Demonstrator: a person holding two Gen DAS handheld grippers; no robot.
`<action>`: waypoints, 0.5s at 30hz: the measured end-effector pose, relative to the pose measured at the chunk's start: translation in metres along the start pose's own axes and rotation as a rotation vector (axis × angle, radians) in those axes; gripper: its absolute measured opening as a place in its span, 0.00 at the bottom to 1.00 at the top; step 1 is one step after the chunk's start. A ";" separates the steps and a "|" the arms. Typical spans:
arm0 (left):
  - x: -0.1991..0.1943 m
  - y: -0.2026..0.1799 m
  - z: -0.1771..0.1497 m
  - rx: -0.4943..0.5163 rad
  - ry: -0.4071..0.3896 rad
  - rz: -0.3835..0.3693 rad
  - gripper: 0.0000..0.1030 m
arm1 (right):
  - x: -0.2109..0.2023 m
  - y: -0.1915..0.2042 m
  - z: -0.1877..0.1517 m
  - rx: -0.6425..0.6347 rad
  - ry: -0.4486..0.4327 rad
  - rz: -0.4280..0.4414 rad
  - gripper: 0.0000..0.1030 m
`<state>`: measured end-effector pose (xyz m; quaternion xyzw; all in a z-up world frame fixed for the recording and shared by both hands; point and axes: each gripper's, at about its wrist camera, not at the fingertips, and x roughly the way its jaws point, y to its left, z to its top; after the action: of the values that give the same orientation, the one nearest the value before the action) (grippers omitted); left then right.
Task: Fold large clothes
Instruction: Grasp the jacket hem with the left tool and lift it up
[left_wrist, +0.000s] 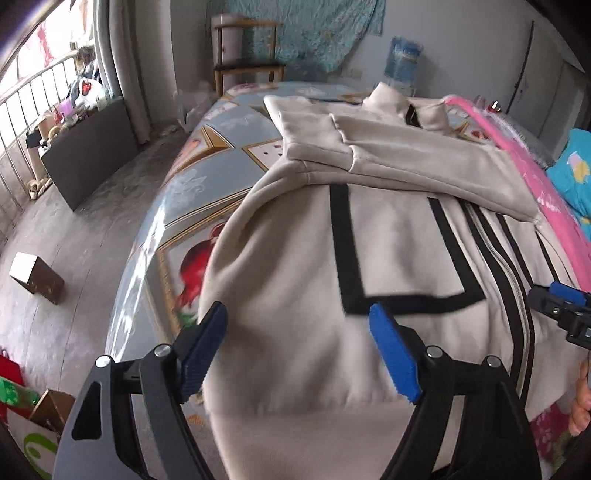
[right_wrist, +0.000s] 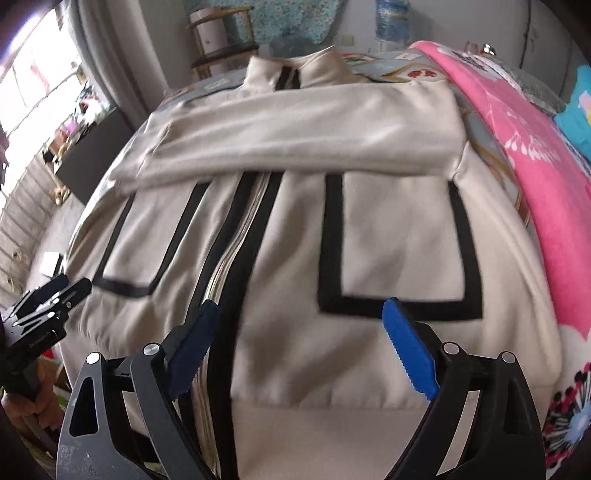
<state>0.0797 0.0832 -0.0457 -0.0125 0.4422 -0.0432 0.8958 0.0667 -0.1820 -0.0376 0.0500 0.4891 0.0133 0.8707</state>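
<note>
Left gripper (left_wrist: 299, 350): jaws spread wide, holding nothing, poised above the lower left front of the jacket, near the hem band.
Right gripper (right_wrist: 304, 349): jaws spread wide, holding nothing, poised above the lower right front, with the zipper under its left finger.
Jacket (right_wrist: 288, 236): cream zip-up with black trim, lying front-up on the bed, collar at the far end.
Sleeves (left_wrist: 406, 158): both folded across the chest, overlapping, 1 lying over the other.
Zipper (right_wrist: 229, 254): closed, flanked by 2 black stripes down the centre.
Pockets (right_wrist: 399, 243): 2 black-outlined rectangles, 1 on each side of the zipper.
Bed cover (left_wrist: 207, 173): blue-grey patterned sheet beneath the jacket.
Pink blanket (right_wrist: 535, 177): lying along the jacket's right edge.
Wooden chair (left_wrist: 247, 55): standing beyond the far end of the bed.
</note>
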 end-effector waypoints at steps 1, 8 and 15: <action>-0.003 0.001 -0.004 0.008 -0.015 0.008 0.75 | 0.001 0.003 -0.004 -0.012 -0.002 -0.008 0.87; -0.027 0.017 -0.039 0.031 -0.043 0.004 0.76 | 0.008 0.002 -0.022 0.029 -0.037 -0.012 0.90; -0.043 0.031 -0.069 0.033 -0.047 -0.056 0.75 | 0.009 0.007 -0.026 0.002 -0.059 -0.046 0.93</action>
<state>0.0010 0.1188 -0.0549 -0.0110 0.4199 -0.0751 0.9044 0.0499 -0.1720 -0.0579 0.0402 0.4641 -0.0089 0.8848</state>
